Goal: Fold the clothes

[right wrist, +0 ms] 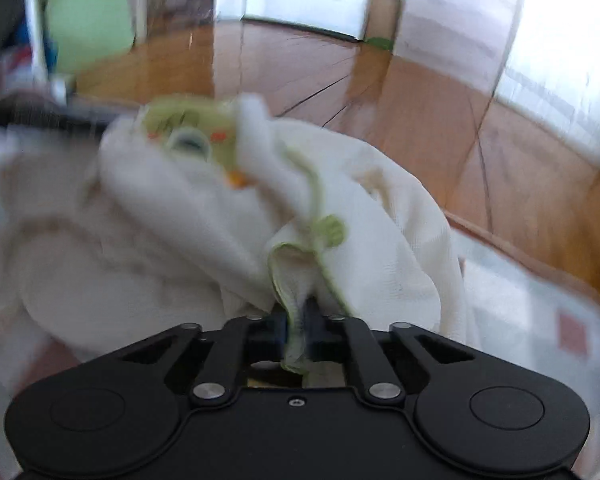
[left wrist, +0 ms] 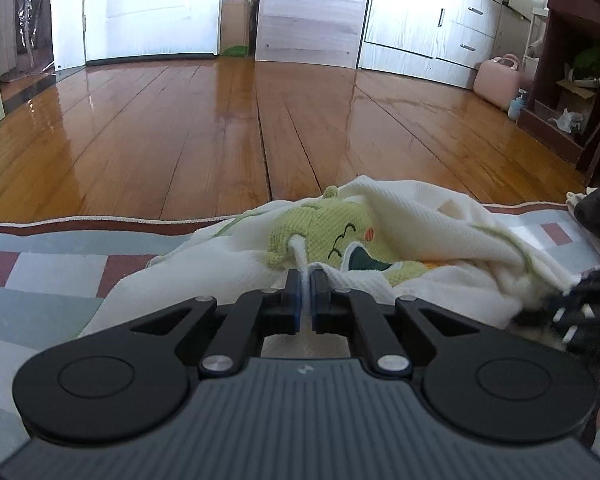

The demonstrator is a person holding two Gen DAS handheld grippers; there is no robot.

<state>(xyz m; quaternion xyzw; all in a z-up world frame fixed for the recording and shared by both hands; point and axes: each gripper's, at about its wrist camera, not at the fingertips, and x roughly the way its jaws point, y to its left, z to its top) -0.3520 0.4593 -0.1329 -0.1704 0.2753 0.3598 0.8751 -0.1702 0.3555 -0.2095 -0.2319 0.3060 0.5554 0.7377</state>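
While its jaws pinch a thin fold of cream fabric, the left gripper [left wrist: 307, 280] sits low over a crumpled cream garment [left wrist: 412, 220] on a checked bedcover [left wrist: 48, 264]; seen from the left wrist, the garment fills the lower centre of the view, spreading from 9 o'clock to 3 o'clock of the fingertips, with a knitted green dinosaur patch [left wrist: 332, 236] just beyond them at 12 o'clock; a white cord [left wrist: 300, 254] runs from the patch down toward the closed jaws; the bedcover, in grey, white and dusty red squares, ends at a piped edge, and past it a glossy wooden floor [left wrist: 220, 120] reaches white cupboards [left wrist: 432, 20] at 1 o'clock and a pink case [left wrist: 498, 80] at 2 o'clock; at 3 o'clock, blurred, the dark frame of the other tool touches the cloth; from the right wrist, where most of the picture is smeared by motion, the right gripper [right wrist: 298, 320] is clamped on a green-trimmed hem [right wrist: 296, 276] that bunches between its pads and hangs out behind them; the garment [right wrist: 172, 240] heaps up from 9 o'clock to 1 o'clock of that gripper, the green patch [right wrist: 192, 128] lying at its far side near 11 o'clock; a green trim strip [right wrist: 314, 200] trails from the patch down to the held hem; both grippers hold the same garment, the left near the patch, the right at the trimmed edge
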